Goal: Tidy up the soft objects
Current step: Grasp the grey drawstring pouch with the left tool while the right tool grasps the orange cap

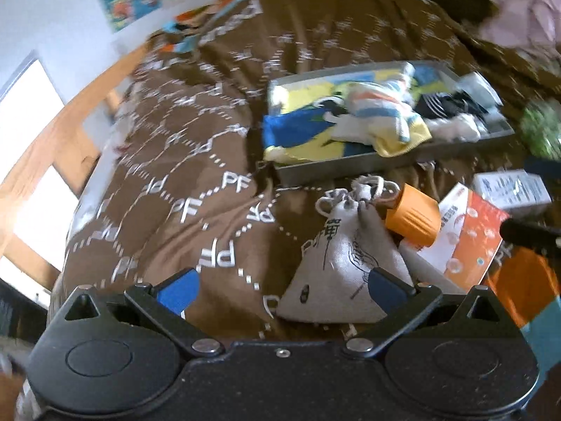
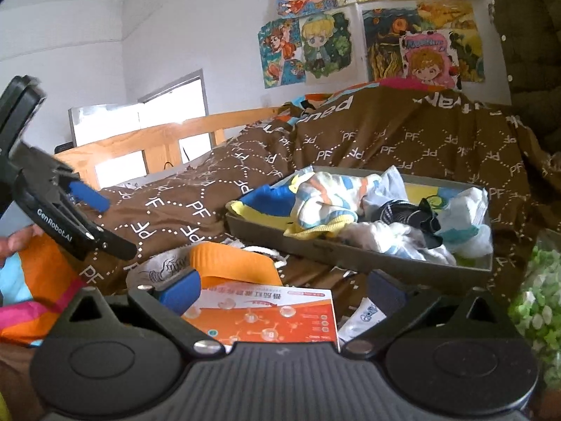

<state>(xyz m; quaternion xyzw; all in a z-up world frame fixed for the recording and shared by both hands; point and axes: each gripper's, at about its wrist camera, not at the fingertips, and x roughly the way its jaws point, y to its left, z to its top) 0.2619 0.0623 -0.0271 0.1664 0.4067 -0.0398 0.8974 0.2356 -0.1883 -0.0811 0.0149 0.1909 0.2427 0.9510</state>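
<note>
Grey tray (image 1: 350, 170) mid-bed already holds socks (image 1: 382, 112); drawstring pouch (image 1: 345, 263) remains outside near bed's edge. Left gripper (image 1: 280, 287), right gripper (image 2: 284, 289) both spread, empty.

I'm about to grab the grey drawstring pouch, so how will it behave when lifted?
The grey drawstring pouch is creased cloth, so it will probably sag and deform between the left gripper jaws rather than stay stiff. Its bulging lower half suggests contents that may shift. The loose cord at its neck could dangle or snag.
</note>
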